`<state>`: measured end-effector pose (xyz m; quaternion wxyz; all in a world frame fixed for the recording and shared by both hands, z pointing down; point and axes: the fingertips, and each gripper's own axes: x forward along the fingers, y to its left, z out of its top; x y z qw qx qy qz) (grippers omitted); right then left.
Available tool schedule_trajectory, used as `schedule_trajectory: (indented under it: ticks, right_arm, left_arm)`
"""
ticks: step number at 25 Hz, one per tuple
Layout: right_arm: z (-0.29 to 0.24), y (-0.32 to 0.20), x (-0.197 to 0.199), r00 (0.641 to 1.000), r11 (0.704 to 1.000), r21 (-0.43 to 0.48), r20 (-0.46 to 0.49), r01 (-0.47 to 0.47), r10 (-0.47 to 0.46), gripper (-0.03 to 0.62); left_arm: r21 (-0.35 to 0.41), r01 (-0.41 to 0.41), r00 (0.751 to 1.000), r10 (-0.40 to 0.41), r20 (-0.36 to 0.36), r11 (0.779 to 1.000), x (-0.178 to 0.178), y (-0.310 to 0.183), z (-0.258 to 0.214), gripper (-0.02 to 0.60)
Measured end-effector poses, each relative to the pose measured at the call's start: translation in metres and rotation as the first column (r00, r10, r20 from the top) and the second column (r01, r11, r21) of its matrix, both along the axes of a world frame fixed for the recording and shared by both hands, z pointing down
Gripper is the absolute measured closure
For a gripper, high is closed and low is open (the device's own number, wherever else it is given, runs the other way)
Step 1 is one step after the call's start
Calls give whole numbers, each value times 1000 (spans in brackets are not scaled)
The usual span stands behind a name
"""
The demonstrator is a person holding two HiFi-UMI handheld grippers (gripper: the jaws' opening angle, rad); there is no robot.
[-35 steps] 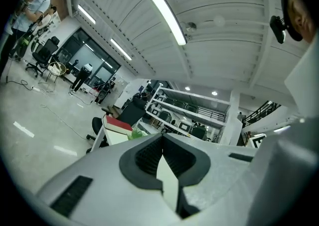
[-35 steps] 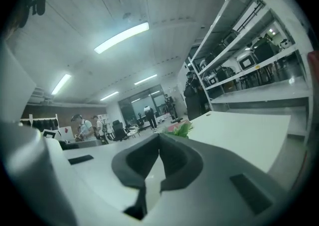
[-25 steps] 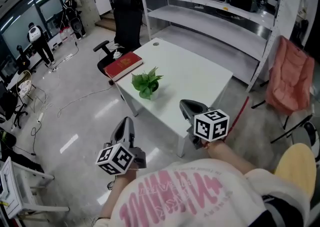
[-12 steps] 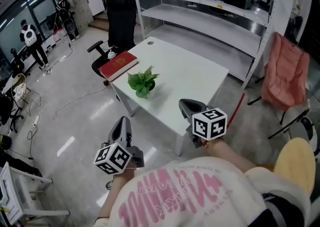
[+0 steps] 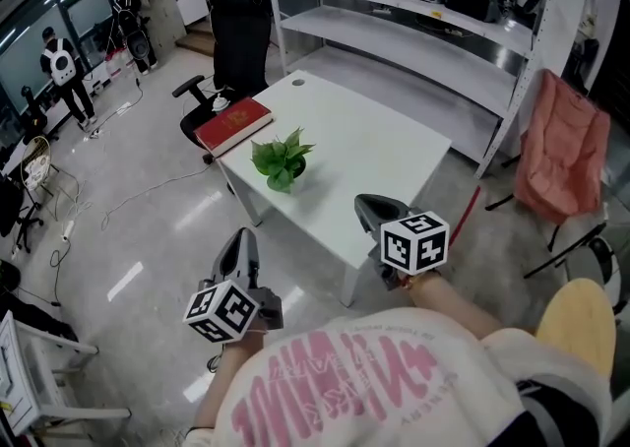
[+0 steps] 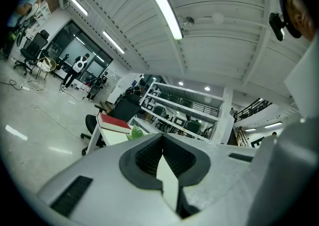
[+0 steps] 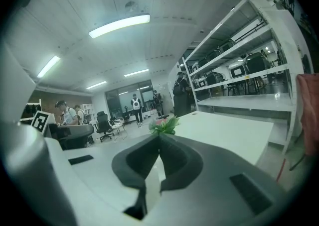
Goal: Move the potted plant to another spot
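The potted plant (image 5: 281, 161), green leaves in a small dark pot, stands on the white table (image 5: 384, 150) near its left edge. Beside it lies a red book (image 5: 233, 126). My left gripper (image 5: 244, 238) is held over the floor, short of the table and apart from the plant, shut with nothing in it. My right gripper (image 5: 372, 205) hovers at the table's near corner, also shut and empty. The left gripper view has the closed jaw tips (image 6: 162, 138) with a leaf of the plant (image 6: 133, 133) just past them. In the right gripper view the plant (image 7: 164, 125) rises right behind the closed tips (image 7: 159, 138).
A white shelving rack (image 5: 413, 31) with appliances stands behind the table. A black office chair (image 5: 197, 105) is at the table's far left. A pink folding chair (image 5: 561, 150) and a yellow stool (image 5: 581, 322) are at the right. People (image 5: 59, 66) stand far left.
The head view has shifted slightly. Both grippers have stayed where they were, shut, and the plant has not moved.
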<state>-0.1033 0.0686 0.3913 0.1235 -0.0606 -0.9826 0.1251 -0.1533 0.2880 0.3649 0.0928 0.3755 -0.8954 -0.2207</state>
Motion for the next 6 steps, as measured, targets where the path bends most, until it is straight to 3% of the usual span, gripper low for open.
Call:
schedule_trajectory:
  ticks: [6]
  right_arm:
    - [3, 2, -3, 1000, 1000, -11, -17, 5, -5, 588]
  left_arm:
    - [-1, 10, 1000, -10, -10, 1000, -3, 5, 1, 578]
